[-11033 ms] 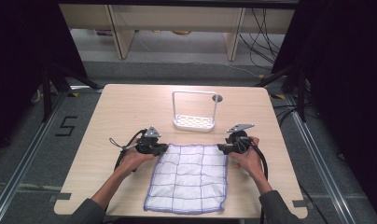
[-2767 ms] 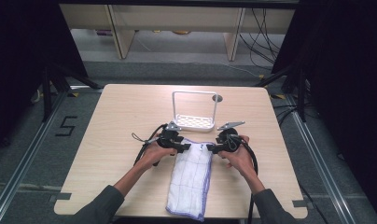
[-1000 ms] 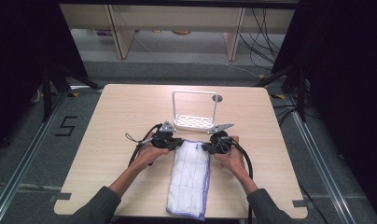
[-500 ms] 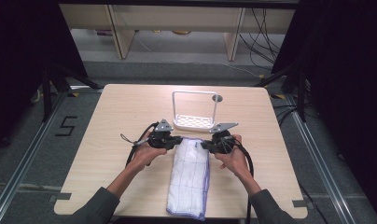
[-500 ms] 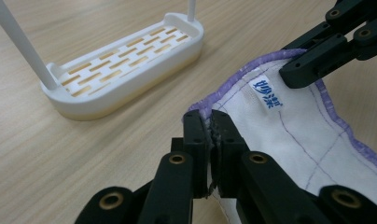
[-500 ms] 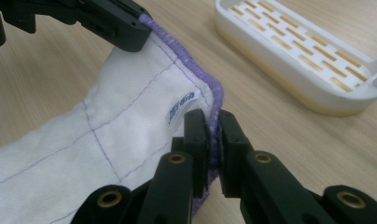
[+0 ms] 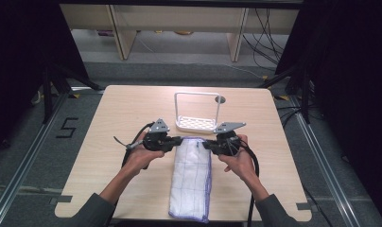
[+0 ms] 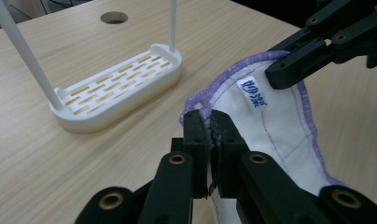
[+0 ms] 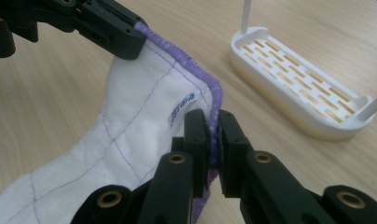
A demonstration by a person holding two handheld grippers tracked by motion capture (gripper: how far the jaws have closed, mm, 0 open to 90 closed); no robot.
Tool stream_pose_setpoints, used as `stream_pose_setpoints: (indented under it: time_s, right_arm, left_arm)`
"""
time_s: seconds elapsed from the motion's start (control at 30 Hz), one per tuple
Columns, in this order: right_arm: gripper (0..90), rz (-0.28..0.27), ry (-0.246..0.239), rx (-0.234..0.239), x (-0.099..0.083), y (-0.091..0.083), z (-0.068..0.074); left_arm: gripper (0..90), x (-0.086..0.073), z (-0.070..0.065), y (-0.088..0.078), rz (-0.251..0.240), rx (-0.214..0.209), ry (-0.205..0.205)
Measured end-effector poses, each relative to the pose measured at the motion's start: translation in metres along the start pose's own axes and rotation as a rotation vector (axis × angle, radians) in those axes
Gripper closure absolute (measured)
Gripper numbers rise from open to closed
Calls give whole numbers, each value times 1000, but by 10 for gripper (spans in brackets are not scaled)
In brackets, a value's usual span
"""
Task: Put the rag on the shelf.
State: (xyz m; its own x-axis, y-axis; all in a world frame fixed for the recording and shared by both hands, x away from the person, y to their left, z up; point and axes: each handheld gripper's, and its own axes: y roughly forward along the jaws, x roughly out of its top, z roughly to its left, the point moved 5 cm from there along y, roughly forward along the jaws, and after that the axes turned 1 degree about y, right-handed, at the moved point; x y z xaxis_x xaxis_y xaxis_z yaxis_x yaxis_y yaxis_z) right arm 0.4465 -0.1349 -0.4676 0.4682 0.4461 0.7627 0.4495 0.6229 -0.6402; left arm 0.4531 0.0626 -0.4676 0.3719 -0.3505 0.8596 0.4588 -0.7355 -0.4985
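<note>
So both grippers have a corner each of the folded cloth (image 7: 191, 177), a white one with purple stitching and a purple hem. It lies as a long strip down the middle of the worktop (image 7: 108, 123), running from the centre toward 6 o'clock.

The left gripper (image 7: 178, 140) is clamped on the far corner at about 9 o'clock of the cloth's top edge. In the left gripper view you can see the hem pinched tight between the jaws.

The right gripper (image 7: 205, 144) is clamped on the other top corner at 3 o'clock, with the hem squeezed between its jaws too.

That top edge is raised off the wood between them. The white slotted rack (image 7: 197, 123) with its wire hoop sits just beyond, at 12 o'clock.
</note>
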Motion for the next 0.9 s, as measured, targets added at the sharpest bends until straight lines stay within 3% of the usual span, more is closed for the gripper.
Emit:
stream_pose_setpoints:
  time_s: [0.17,0.33,0.47,0.63,0.7,0.9]
  right_arm:
    - [846,-7,0,2,6,-10,7]
    - [847,-21,-11,6,17,-20,12]
    - [847,-33,-20,10,30,-31,15]
    - [848,-72,-58,23,51,-53,20]
    - [848,-87,-67,21,62,-62,21]
    - [849,-137,-87,-23,99,-83,15]
  left_arm:
    - [857,11,-6,-12,-5,-7,11]
    - [856,24,-9,-24,-2,-5,48]
    - [856,38,-10,-37,0,-13,50]
    - [857,61,-16,-56,-16,-29,69]
    - [857,75,-16,-63,-21,-16,78]
    - [858,114,-12,-75,-41,10,88]
